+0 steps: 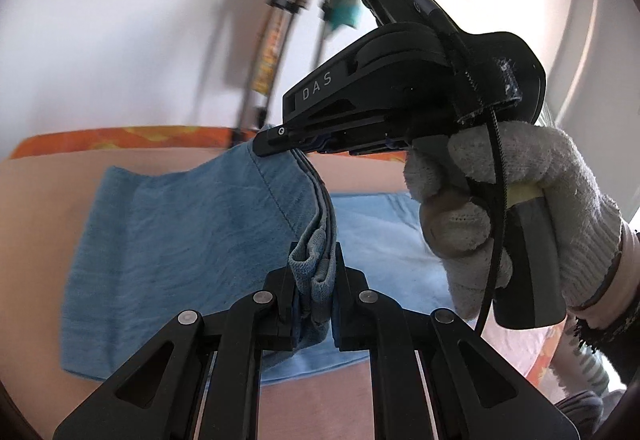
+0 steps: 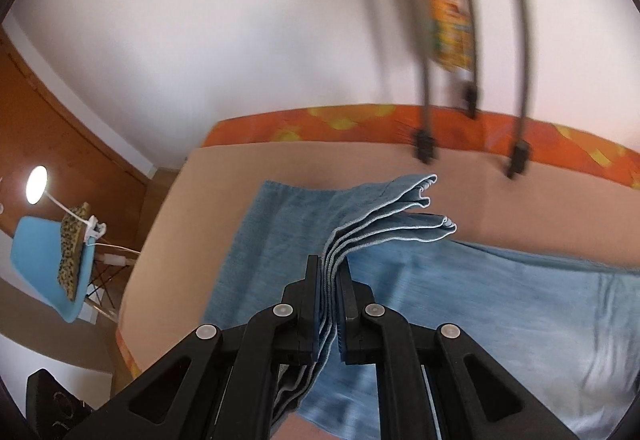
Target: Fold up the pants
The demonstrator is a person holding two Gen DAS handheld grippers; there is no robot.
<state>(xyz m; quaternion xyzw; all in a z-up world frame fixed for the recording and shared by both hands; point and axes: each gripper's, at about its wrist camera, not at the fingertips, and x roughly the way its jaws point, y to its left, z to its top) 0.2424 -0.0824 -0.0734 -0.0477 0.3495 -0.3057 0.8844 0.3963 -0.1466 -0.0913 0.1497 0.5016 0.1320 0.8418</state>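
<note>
Two black two-finger tongs hold the same light blue denim pants (image 1: pixel 180 232) above a peach-coloured sheet (image 1: pixel 52 184) with an orange patterned border. Our left tongs (image 1: pixel 314 280) point forward and downward, their jaws nearly closed on a bunched fold of the denim that rises between the fingertips. Ahead of them and higher, our right tongs (image 1: pixel 276 144) cross the left wrist view from the right side, held by a hand in a white knitted glove (image 1: pixel 512 224) wrapped around the grey handle; their tips pinch the stitched edge of the cloth. On the side of that tool we read the letters "DAS", and a small green light glows on its upper end.

From the right wrist view, the right tongs (image 2: pixel 328 304) tilt steeply down, jaws nearly closed on several stacked layers of denim, whose hemmed ends fan out beyond the tips toward the right. The pants' long axis runs left to right across the sheet, below and beyond both tongs.
</note>
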